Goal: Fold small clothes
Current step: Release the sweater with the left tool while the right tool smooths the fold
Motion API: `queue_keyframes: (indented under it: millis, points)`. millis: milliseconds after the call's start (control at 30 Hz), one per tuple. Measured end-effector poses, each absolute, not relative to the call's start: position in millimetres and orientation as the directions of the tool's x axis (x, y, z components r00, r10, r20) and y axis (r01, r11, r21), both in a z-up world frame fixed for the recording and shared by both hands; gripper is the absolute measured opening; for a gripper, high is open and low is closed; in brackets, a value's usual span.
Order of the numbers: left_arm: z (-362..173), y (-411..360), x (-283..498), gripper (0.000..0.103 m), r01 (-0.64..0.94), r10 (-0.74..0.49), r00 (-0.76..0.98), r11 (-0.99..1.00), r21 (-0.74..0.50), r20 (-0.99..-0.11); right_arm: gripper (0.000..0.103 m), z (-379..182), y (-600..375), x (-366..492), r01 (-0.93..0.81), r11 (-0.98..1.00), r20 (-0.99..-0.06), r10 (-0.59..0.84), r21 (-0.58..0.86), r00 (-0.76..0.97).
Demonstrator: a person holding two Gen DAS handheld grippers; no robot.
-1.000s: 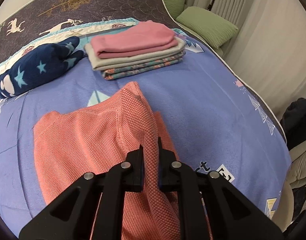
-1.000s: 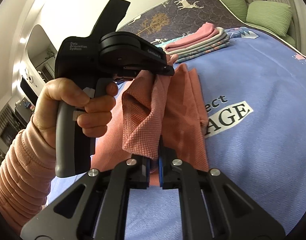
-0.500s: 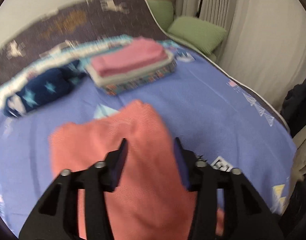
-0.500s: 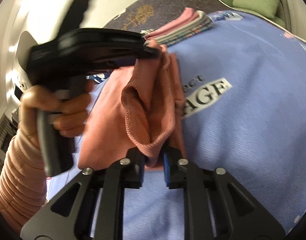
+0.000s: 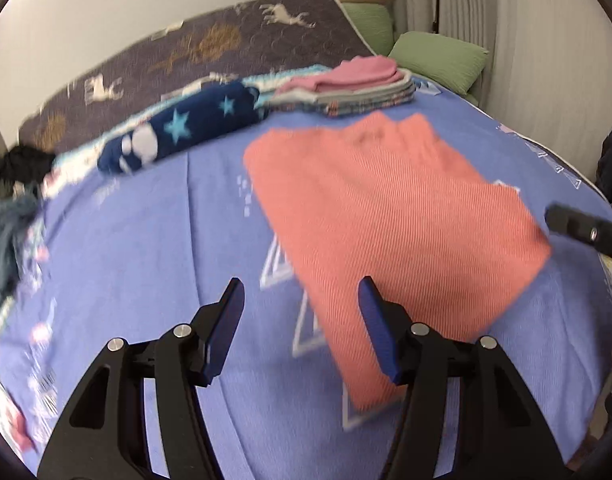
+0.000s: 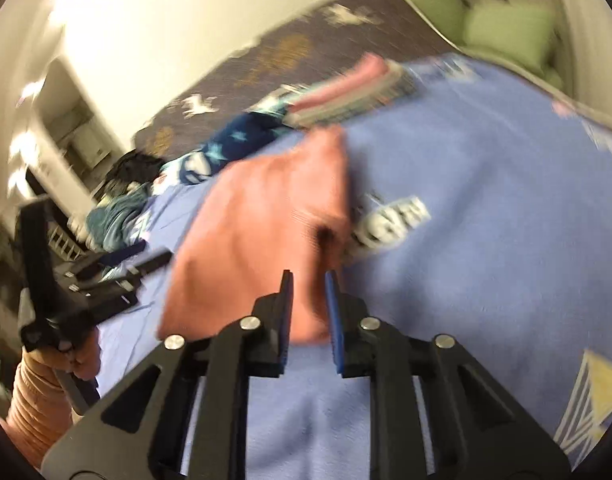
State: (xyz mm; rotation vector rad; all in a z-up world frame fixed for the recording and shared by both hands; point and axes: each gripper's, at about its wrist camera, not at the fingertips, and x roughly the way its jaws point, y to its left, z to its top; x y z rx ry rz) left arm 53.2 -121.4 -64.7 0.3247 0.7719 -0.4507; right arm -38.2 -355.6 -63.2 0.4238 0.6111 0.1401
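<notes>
One salmon garment (image 5: 394, 216), folded flat on blue bedspread (image 5: 153, 264). Left tongs (image 5: 299, 300): jaws apart and widening, nothing clamped; garment's near edge ahead, partly behind right-hand finger. Right tongs (image 6: 309, 280): jaws slightly parted, garment's near corner seen between them, pads not pressing it. Beyond garment: stack of folded clothes (image 5: 354, 88); star-patterned navy item (image 5: 185, 128) left of stack.

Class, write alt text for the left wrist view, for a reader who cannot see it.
A coral-orange garment lies folded flat on a blue printed bedspread, with the left tool in front of it, its jaws opening and nothing between them. Behind it are a stack of folded clothes and a navy star-patterned item. The picture is motion-blurred.
</notes>
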Motion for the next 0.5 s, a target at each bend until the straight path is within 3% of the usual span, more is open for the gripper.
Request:
queue_keyframes:
  millis: [133, 200, 267, 300, 333, 400, 467, 500]
  points:
    - [-87.2, -114.1, 52.7, 0.063, 0.491, -0.261, 0.602, 0.866, 0.092, -0.754, 0.016, -66.9, -345.1, -25.6, -0.03, 0.904, -0.554, 0.287, 0.427, 0.781]
    - [-99.5, -110.2, 51.4, 0.071, 0.471, -0.248, 0.607, 0.878, 0.09, -0.755, 0.015, -84.8, -347.6, -13.1, 0.063, 0.927, -0.648, 0.208, 0.369, 0.733]
    - [-98.6, -105.1, 53.0, 0.071, 0.463, -0.268, 0.6, 0.885, 0.055, -0.753, 0.0, -106.9, -356.8, -6.2, 0.151, 0.933, -0.712, 0.137, 0.325, 0.688]
    - [-96.8, -103.2, 53.1, 0.069, 0.461, -0.273, 0.6, 0.886, 0.046, -0.752, 0.0, -106.0, -360.4, -9.5, 0.148, 0.923, -0.697, 0.155, 0.354, 0.7]
    - [-93.9, -101.6, 52.2, 0.066, 0.462, -0.277, 0.605, 0.886, 0.046, -0.746, 0.0, -104.3, -361.1, -11.9, 0.15, 0.923, -0.698, 0.155, 0.355, 0.699]
    - [-86.0, -101.2, 51.0, 0.029, 0.467, -0.287, 0.62, 0.883, 0.049, -0.731, 0.0, -94.3, -358.3, -15.9, 0.145, 0.934, -0.691, 0.131, 0.325, 0.711]
    - [-77.4, -100.3, 52.8, 0.011, 0.473, -0.317, 0.618, 0.881, 0.017, -0.719, 0.005, -83.1, -355.8, -19.0, 0.12, 0.943, -0.669, 0.127, 0.311, 0.732]
    - [-72.5, -101.1, 55.0, 0.008, 0.478, -0.339, 0.615, 0.878, -0.005, -0.712, 0.006, -78.1, -356.6, -20.0, 0.101, 0.945, -0.654, 0.137, 0.312, 0.744]
